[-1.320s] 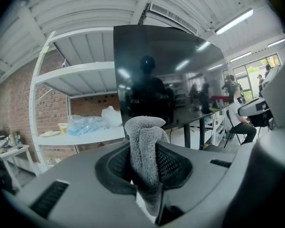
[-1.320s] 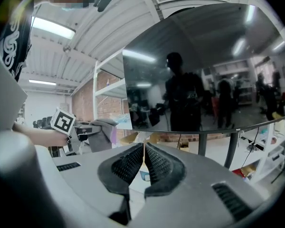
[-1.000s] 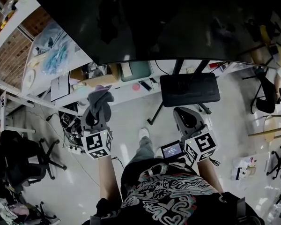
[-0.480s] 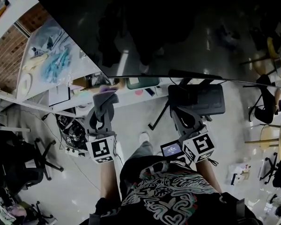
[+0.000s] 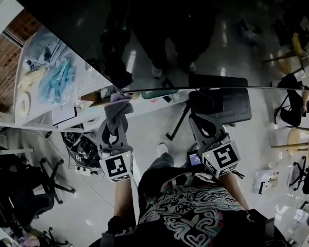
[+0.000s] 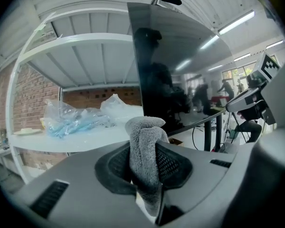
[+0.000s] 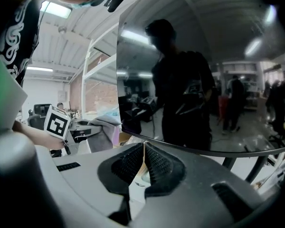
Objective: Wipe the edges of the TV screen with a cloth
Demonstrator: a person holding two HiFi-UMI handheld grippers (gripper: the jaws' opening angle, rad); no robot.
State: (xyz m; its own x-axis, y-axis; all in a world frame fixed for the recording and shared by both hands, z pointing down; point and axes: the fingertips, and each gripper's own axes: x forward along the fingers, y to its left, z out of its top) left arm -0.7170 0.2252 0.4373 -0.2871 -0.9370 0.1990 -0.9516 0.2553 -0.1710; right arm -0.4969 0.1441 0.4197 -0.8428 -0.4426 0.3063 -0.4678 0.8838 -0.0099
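Head view: the left gripper (image 5: 117,111) is clenched on a grey cloth (image 5: 118,98). The cloth bunches out past its tips and meets the lower edge of the TV screen (image 5: 206,30), near that edge's left end. The right gripper (image 5: 196,119) points up at the same edge, further along to the right of the left gripper. Its tips sit just under the edge, in front of the screen's black stand (image 5: 219,107). A white shelf (image 5: 28,99) with clear plastic bags (image 5: 54,71) lies to the left of the left gripper. A black office chair (image 5: 18,187) stands on the floor below and to its left.

Left gripper view: the jaws are shut on the cloth (image 6: 143,137), which stands up between them in a thick fold. The dark screen (image 6: 180,65) rises just ahead and to the right of the cloth. The bags (image 6: 78,118) on the shelf are ahead on the left, and the right gripper (image 6: 254,101) shows at the far right.

Right gripper view: the jaws are pressed together with nothing between them. The screen's (image 7: 204,75) lower edge runs just above and ahead of the tips. The left gripper (image 7: 88,127) with its cloth (image 7: 104,129) is off to the left, at the screen's corner.
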